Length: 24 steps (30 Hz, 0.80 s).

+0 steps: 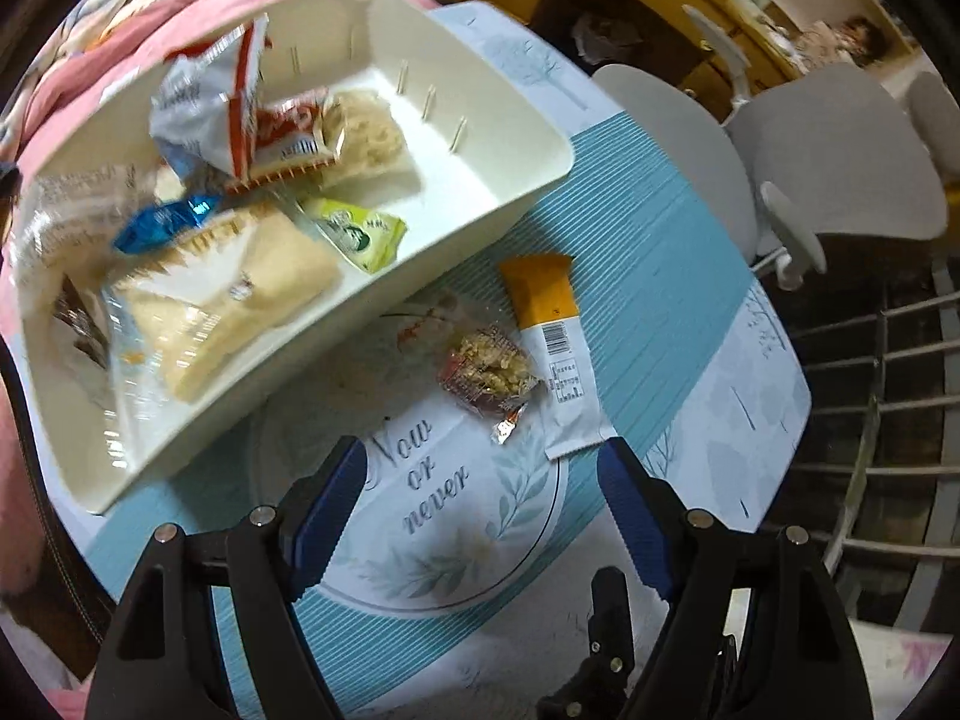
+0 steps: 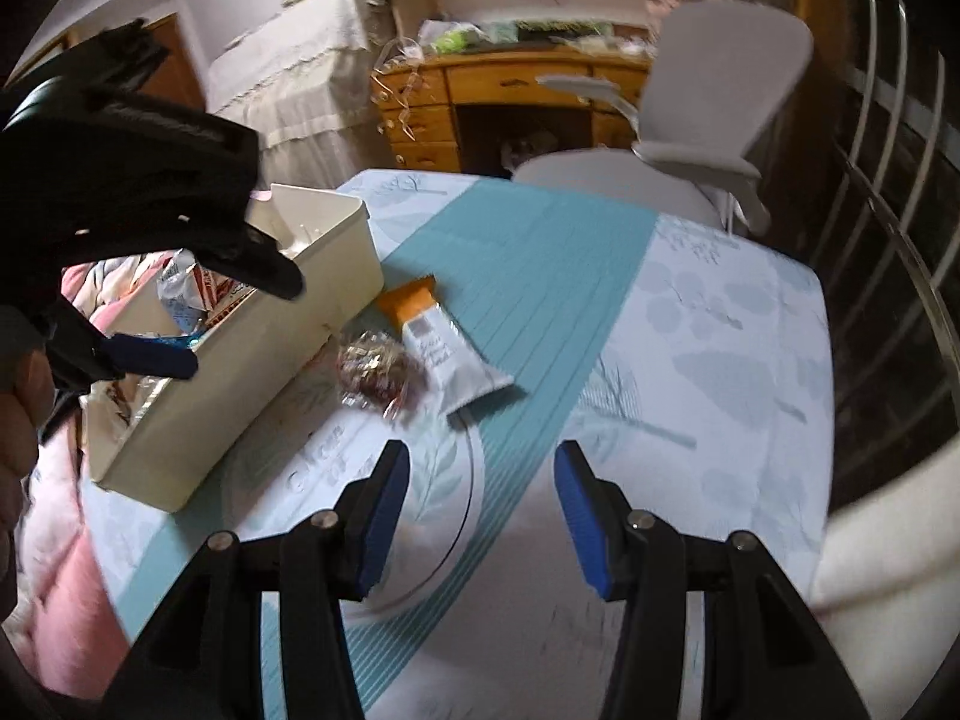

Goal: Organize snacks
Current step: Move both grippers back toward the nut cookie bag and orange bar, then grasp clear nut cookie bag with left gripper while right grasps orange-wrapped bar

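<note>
A cream plastic bin (image 1: 504, 180) stands on the table at the left and holds several snack packets, among them a red and white bag (image 1: 210, 102), a blue wrapper (image 1: 162, 225) and a green packet (image 1: 360, 234). On the tablecloth beside the bin lie an orange and white bar (image 1: 552, 348) and a clear packet of nut brittle (image 1: 489, 369). My left gripper (image 1: 483, 480) is open and empty, hovering just short of these two. My right gripper (image 2: 480, 480) is open and empty above the cloth, nearer than the bar (image 2: 444, 342) and brittle packet (image 2: 375, 372). The left gripper's body (image 2: 120, 180) hangs over the bin (image 2: 240, 372).
The table wears a teal and white cloth (image 1: 660, 276) printed "Now or never". White chairs (image 1: 840, 156) stand at the far side, a metal rail (image 1: 888, 408) at the right. A pink quilt (image 2: 54, 588) lies off the left edge. A wooden desk (image 2: 510, 84) is behind.
</note>
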Tool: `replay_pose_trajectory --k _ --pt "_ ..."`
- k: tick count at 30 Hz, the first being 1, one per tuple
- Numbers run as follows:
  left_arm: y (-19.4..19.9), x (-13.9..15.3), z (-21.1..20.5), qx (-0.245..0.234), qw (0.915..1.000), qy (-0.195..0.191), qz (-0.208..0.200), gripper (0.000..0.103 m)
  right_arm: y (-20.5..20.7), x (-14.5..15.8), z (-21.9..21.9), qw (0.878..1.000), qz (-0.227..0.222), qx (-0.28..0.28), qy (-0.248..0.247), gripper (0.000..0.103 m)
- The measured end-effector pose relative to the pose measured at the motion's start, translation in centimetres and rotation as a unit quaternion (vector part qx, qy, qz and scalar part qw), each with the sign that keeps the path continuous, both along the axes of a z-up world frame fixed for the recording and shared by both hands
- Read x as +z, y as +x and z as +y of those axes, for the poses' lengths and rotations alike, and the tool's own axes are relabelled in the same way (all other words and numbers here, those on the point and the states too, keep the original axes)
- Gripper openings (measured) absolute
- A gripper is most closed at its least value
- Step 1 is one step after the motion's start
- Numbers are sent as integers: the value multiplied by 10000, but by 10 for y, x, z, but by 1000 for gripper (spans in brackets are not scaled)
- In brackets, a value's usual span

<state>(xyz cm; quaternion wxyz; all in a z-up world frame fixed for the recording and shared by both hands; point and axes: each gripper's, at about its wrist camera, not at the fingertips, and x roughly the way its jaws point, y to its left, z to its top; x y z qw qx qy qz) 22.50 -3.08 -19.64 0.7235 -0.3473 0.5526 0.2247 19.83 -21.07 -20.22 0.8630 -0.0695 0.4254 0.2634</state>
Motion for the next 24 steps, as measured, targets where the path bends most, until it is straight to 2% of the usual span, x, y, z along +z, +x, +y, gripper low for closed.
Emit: replay_pose_trajectory --k 7,12,19,24 --pt "18 -40 2 221 9996 -75 188 78 34 -36 9 9991 -271 325 -24 50" --pt "26 -57 6 315 9993 -34 190 78 50 -48 20 9944 -636 837 -108 50" --pt "42 -79 9 492 9985 -80 235 77 66 -60 35 9873 -669 1443 -56 50" --pt "51 -87 9 525 9980 -48 354 69 66 -66 49 9808 -603 1852 -124 50"
